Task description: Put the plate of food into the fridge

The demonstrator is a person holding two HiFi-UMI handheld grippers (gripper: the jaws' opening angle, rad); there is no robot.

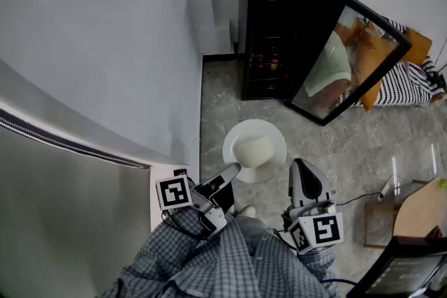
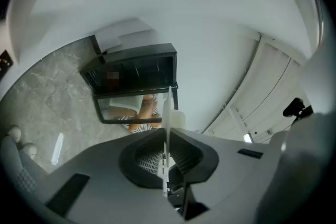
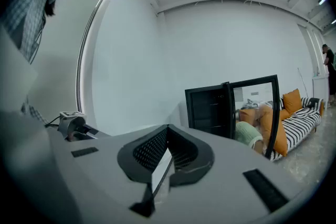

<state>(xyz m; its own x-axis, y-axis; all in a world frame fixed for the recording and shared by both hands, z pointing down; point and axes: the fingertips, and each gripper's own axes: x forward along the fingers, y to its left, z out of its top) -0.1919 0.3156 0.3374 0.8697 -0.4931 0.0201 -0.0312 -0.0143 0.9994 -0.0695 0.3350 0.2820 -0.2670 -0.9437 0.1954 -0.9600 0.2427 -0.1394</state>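
A white plate carrying a pale lump of food hangs above the stone floor, in front of the small black fridge. The fridge's glass door stands open to the right. My left gripper is shut on the plate's near-left rim; in the left gripper view the plate shows edge-on, sticking out between the jaws of the left gripper, with the fridge beyond. My right gripper is just right of the plate, shut on nothing. In the right gripper view that gripper faces the fridge.
A white wall runs along the left, with a large grey panel at the near left. A striped sofa with orange cushions stands behind the fridge door. A wooden table is at the right edge. Checked sleeves fill the bottom.
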